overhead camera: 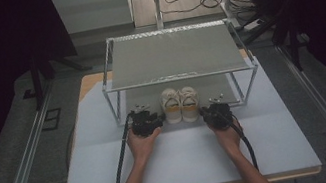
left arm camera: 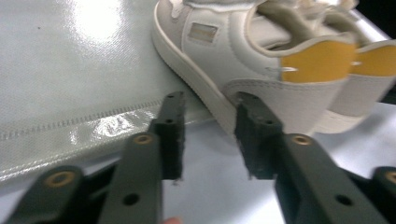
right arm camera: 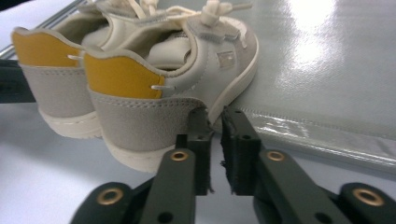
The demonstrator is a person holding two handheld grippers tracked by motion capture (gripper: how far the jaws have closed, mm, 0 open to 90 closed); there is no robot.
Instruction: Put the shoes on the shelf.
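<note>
A pair of small cream shoes with yellow heel tabs stands side by side at the front of the rack's lower shelf (overhead camera: 144, 97), heels toward me. My left gripper (overhead camera: 147, 122) sits just left of the left shoe (overhead camera: 171, 104). In the left gripper view my left gripper (left arm camera: 208, 99) is open with nothing between its jaws, and the right jaw touches that shoe's heel (left arm camera: 261, 88). My right gripper (overhead camera: 215, 112) sits just right of the right shoe (overhead camera: 188, 101). My right gripper (right arm camera: 215, 113) shows only a narrow empty gap, its left jaw against the shoe's grey heel (right arm camera: 140, 121).
The metal-framed two-tier rack (overhead camera: 174, 54) stands at the back of the white table mat (overhead camera: 188, 158). The glossy grey lower shelf (right arm camera: 327, 56) stretches beyond the shoes. Cables trail from both grippers toward the table's front edge.
</note>
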